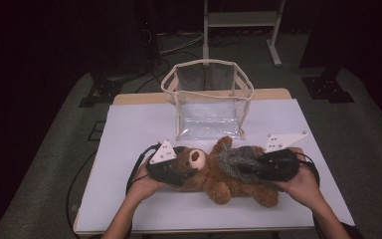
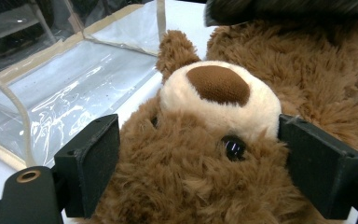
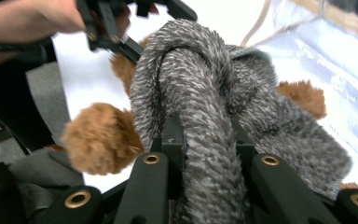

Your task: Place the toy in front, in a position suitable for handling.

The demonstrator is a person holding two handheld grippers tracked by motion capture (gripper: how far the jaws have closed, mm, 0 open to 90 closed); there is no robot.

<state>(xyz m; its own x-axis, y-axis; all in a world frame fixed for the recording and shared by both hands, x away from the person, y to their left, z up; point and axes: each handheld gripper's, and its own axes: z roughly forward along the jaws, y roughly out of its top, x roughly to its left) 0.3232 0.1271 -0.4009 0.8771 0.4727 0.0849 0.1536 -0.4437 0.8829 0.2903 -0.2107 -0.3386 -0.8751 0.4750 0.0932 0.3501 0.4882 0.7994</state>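
The bear (image 1: 214,172) lies on the table (image 1: 129,129), soft and light. The left gripper (image 2: 200,163) squeezes its squishy head; the right gripper (image 3: 205,140) pinches its grey woolly top (image 3: 200,88). Fur could slip.

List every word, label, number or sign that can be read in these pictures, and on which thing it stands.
None: no readable text on the brown plush teddy bear, its grey knitted garment, the clear plastic bag with beige trim, the white table, or either gripper's grey three-cornered plate.
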